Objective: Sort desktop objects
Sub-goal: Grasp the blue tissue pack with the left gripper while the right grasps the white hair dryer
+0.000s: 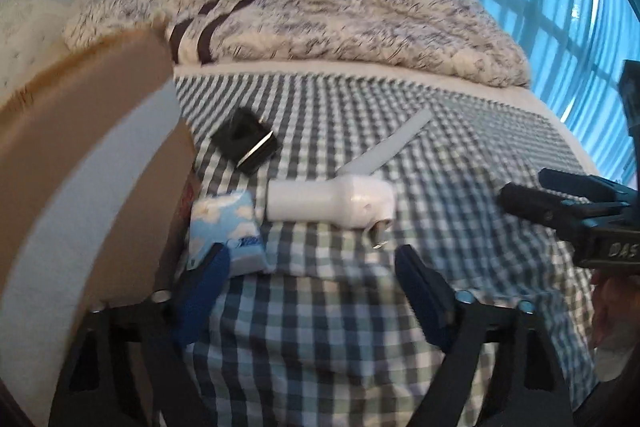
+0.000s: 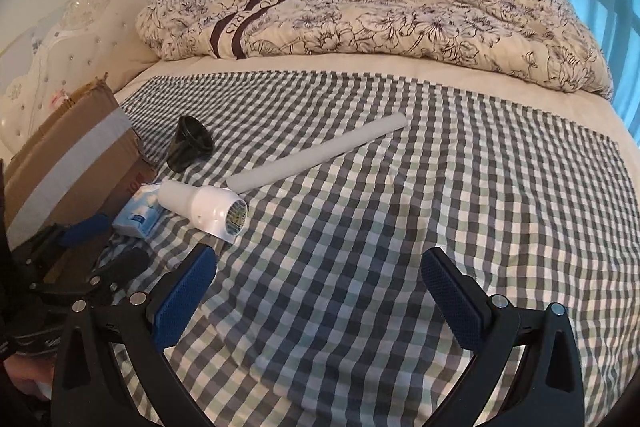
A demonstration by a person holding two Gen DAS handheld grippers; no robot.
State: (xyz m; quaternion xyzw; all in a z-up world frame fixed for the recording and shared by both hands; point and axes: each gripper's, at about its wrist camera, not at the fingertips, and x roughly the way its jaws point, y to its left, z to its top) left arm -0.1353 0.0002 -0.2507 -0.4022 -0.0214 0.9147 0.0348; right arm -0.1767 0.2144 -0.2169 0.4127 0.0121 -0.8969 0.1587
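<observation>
1. Left wrist view: the left gripper (image 1: 308, 267) hovers low over the checked cloth (image 1: 460, 155) on the bed, jaws spread wide and holding nothing. The tissue pack (image 1: 226, 223) lies against the tip of the left jaw; the white hair dryer (image 1: 332, 201) lies on its side just ahead of the gap, with the grey tube (image 1: 396, 145) beyond it and the black nozzle (image 1: 245, 140) ahead to the left. A cardboard box (image 1: 80, 163) fills the left side, blurred and cut off by the frame. The right gripper's body enters from the right edge, partly cut off.

2. Right wrist view: the right gripper (image 2: 320, 275) is level above the cloth, jaws released and empty. The dryer (image 2: 208, 211), tissue pack (image 2: 138, 213), tube (image 2: 320, 153) and nozzle (image 2: 190, 143) all lie ahead and left of the left jaw. The left gripper (image 2: 108, 243) shows at lower left, partly hidden.
</observation>
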